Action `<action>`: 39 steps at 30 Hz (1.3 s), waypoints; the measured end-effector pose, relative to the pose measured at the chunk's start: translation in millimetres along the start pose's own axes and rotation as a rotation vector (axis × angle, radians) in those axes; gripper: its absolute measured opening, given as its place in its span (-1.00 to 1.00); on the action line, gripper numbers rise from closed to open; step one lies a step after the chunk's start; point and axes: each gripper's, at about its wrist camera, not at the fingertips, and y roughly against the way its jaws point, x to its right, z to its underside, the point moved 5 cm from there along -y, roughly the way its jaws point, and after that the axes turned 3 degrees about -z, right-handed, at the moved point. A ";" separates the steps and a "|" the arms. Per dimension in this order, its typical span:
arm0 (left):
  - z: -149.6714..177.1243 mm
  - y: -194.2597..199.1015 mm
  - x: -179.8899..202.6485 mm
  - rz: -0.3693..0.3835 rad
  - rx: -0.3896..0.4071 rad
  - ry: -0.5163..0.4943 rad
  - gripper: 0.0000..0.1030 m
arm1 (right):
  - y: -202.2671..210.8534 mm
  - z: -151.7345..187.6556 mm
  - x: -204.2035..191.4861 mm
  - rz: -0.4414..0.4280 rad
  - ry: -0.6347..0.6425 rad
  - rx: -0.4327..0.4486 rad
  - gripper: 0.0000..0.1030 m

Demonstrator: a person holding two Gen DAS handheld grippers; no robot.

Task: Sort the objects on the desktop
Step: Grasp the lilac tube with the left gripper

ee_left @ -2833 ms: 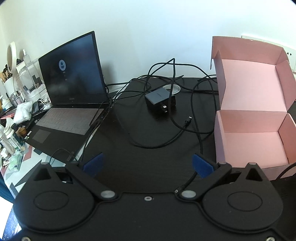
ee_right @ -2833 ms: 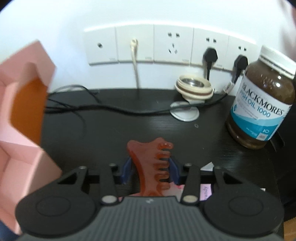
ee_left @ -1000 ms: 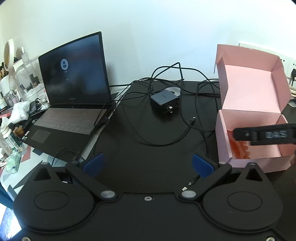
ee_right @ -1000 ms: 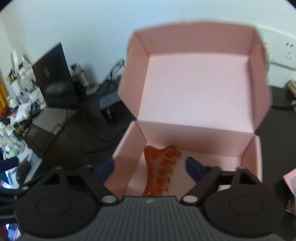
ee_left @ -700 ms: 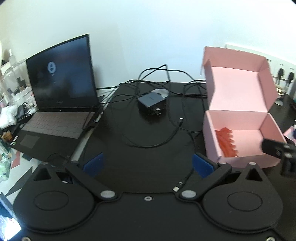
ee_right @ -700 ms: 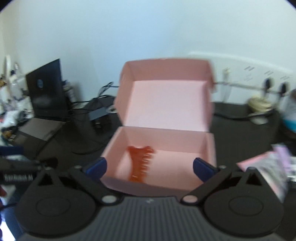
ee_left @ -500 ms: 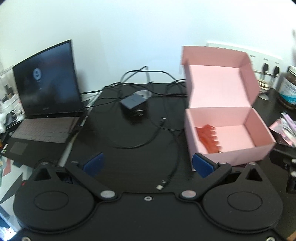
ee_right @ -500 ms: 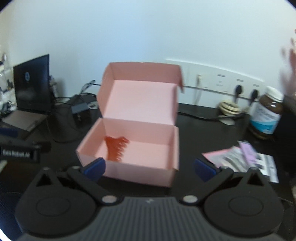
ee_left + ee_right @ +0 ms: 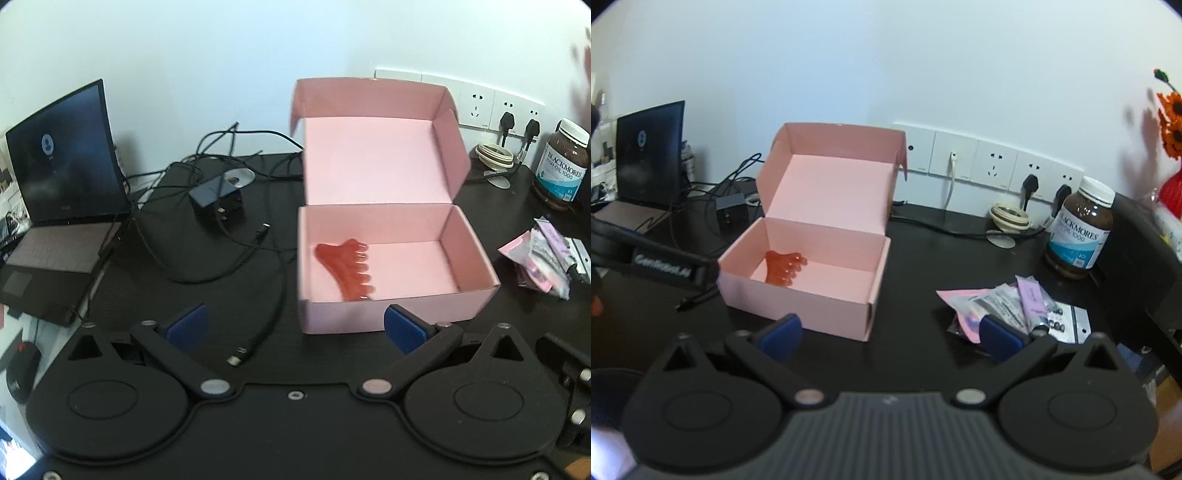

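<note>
One thing lies in the pink box (image 9: 812, 291) now: a red comb (image 9: 345, 269), flat on the box floor at its left side, teeth pointing right. The box stands open on the black bench (image 9: 916, 254), lid up against the wall side.

Both tools are free. The left hand-held gripper (image 9: 293, 328) hangs over the near edge of the bench just in front of the box, its blue pads spread wide with nothing between them. The right hand-held gripper (image 9: 888, 332) is likewise wide open and empty, held back on the near side between the box and a heap of sachets (image 9: 1008, 306).

By my reading, one item is stowed and others look like candidates to follow: the sachets to the right of the box, the brown pill bottle (image 9: 1080, 232) far right by the wall sockets, and the charger (image 9: 218, 201) with its tangled cables (image 9: 236, 254) to the left. Which of these the sorting wants is not settled by the scene.

If the sachets go next, the right one is nearest; they are thin, loose and overlapping, so the pads would need to come down low and pinch an edge, or several may slide apart.
</note>
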 end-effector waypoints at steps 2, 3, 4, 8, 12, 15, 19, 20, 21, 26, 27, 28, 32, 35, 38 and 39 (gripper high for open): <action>-2.8 1.4 14.8 0.006 -0.006 0.002 1.00 | -0.5 0.7 11.1 -0.015 0.006 -0.007 0.99; -4.1 2.1 22.1 0.008 -0.009 0.002 1.00 | -0.7 2.0 17.9 -0.017 0.005 -0.011 0.99; -5.5 2.8 29.5 0.011 -0.012 0.003 1.00 | -0.9 3.3 24.8 -0.019 0.004 -0.016 0.99; -11.0 5.6 59.0 0.023 -0.025 0.006 1.00 | -0.9 10.5 54.5 -0.032 -0.015 -0.031 0.99; -25.6 3.4 93.7 0.061 -0.037 0.019 1.00 | -2.2 20.7 82.2 -0.041 -0.039 -0.051 0.99; -41.6 -1.5 126.1 0.034 -0.025 -0.010 1.00 | -2.7 24.6 97.8 -0.020 -0.031 -0.051 0.99; -60.0 -4.6 177.2 0.030 0.019 -0.106 1.00 | -0.6 25.5 119.5 0.012 -0.014 -0.042 0.99; -64.1 -5.8 188.9 0.047 0.019 -0.115 1.00 | 0.5 25.8 125.0 0.017 -0.012 -0.040 0.99; -68.2 -7.0 200.6 0.063 0.019 -0.124 1.00 | 1.5 26.3 130.5 0.021 -0.011 -0.039 0.99; -77.7 -24.4 262.1 0.065 -0.027 -0.156 1.00 | 6.9 38.9 164.3 0.035 -0.035 -0.049 0.99; -77.1 -30.9 274.4 0.055 -0.051 -0.167 1.00 | 7.8 42.8 171.8 0.041 -0.042 -0.056 0.99; -75.5 -37.1 286.4 0.040 -0.072 -0.180 1.00 | 8.4 46.1 178.7 0.049 -0.046 -0.062 0.99; -70.8 -52.2 324.7 -0.025 -0.084 -0.232 0.92 | 12.6 59.7 206.0 0.090 -0.062 -0.088 0.99; -70.0 -61.7 346.5 -0.040 -0.114 -0.267 0.88 | 16.5 64.1 220.9 0.116 -0.063 -0.104 0.99; -67.8 -73.1 364.1 -0.065 -0.157 -0.306 0.75 | 17.4 67.0 232.1 0.125 -0.065 -0.114 0.99; -65.8 -78.1 367.0 -0.082 -0.180 -0.315 0.57 | 16.7 67.6 235.0 0.129 -0.066 -0.116 0.99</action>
